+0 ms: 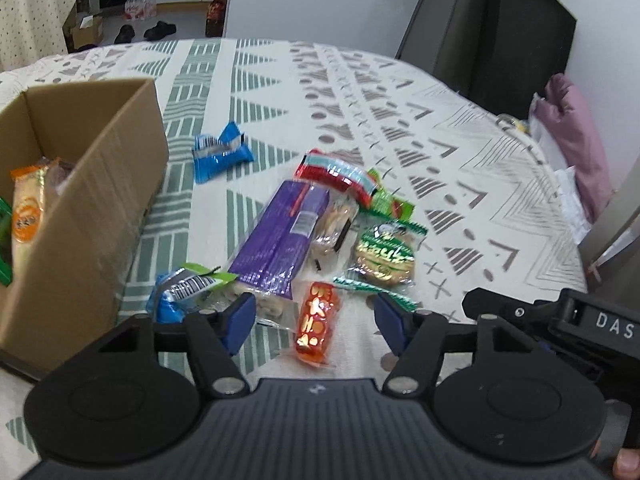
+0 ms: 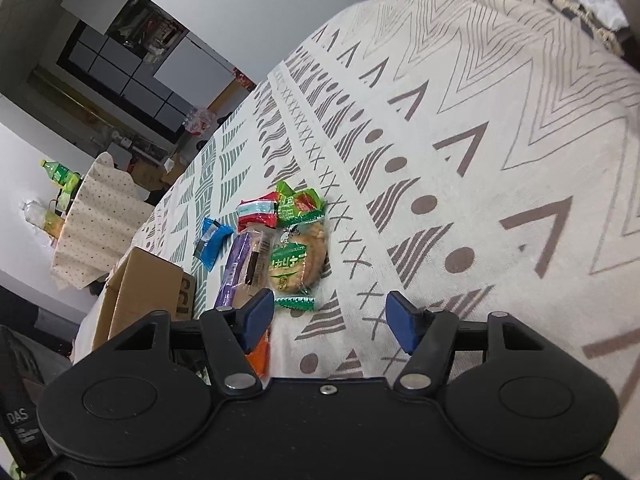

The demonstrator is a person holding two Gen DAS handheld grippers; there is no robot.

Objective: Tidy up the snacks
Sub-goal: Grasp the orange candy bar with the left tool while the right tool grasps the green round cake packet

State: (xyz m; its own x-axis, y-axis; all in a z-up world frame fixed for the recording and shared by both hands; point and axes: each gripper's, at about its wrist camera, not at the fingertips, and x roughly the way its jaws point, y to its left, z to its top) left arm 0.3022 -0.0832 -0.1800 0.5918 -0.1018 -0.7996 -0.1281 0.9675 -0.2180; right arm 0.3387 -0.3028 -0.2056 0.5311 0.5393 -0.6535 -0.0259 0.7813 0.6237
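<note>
Snacks lie scattered on the patterned tablecloth (image 1: 400,100). A cardboard box (image 1: 92,200) at the left holds an orange packet (image 1: 28,216). My left gripper (image 1: 315,320) is low over the cloth and open. A small orange snack bar (image 1: 318,300) lies between its blue pads, untouched. Ahead lie a long purple pack (image 1: 280,236), a clear biscuit pack (image 1: 334,232) and a green round cracker pack (image 1: 384,256). A blue-green packet (image 1: 184,292) lies by the left finger. My right gripper (image 2: 330,316) is open over bare cloth, just behind the green cracker pack (image 2: 292,268).
A blue packet (image 1: 220,152) and a red-teal packet (image 1: 336,172) lie farther back. The right gripper's black body (image 1: 580,324) is close on the left gripper's right. A pink cloth (image 1: 572,136) and a dark cabinet (image 1: 500,28) stand past the table's right edge.
</note>
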